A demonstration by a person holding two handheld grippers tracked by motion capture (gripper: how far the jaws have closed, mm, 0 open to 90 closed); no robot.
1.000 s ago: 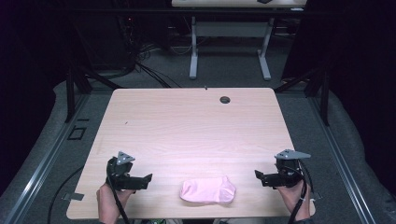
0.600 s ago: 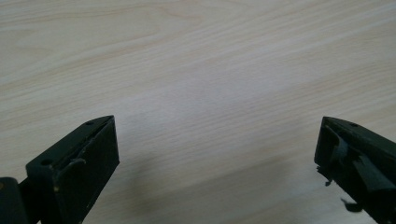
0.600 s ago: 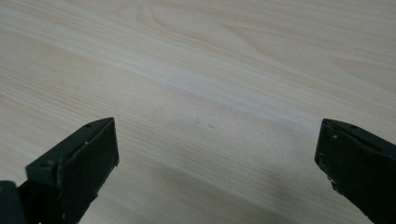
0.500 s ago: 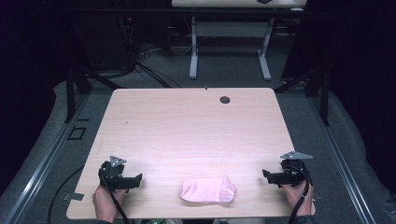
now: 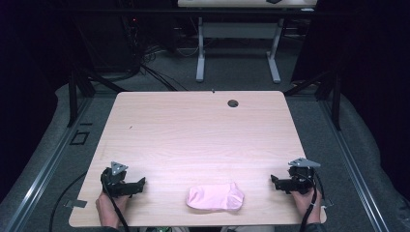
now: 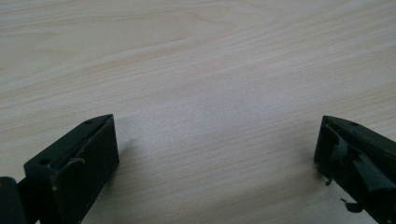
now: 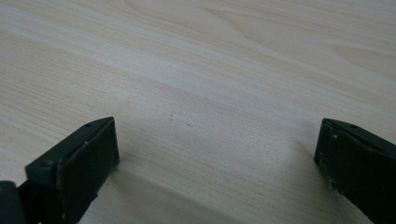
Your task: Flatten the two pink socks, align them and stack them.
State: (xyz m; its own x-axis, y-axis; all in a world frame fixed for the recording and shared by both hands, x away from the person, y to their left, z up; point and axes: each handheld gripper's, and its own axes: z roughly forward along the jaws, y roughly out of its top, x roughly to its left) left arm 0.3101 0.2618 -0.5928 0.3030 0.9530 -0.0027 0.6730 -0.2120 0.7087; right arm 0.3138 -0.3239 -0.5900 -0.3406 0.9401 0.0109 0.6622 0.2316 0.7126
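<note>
The pink cloth [image 5: 215, 197] is lying bunched at the near edge of the table [image 5: 203, 130], about the middle of that edge. The left gripper [image 5: 138, 184] is sitting near the near left corner and the right gripper [image 5: 275, 181] near the near right corner, both well apart from the cloth. The jaws of each are standing wide apart and are holding nothing. I am judging that the work is not yet begun: reaching and gripping the cloth are all left.

Pale pink sock [image 5: 215, 197], plain, unpatterned. Light wood-grain worktop [image 5: 203, 135] with fine streaks. Black grippers, left [image 5: 138, 185] and right [image 5: 276, 182], each topped by a grey plate. Dark grey floor [image 5: 232, 77].
</note>
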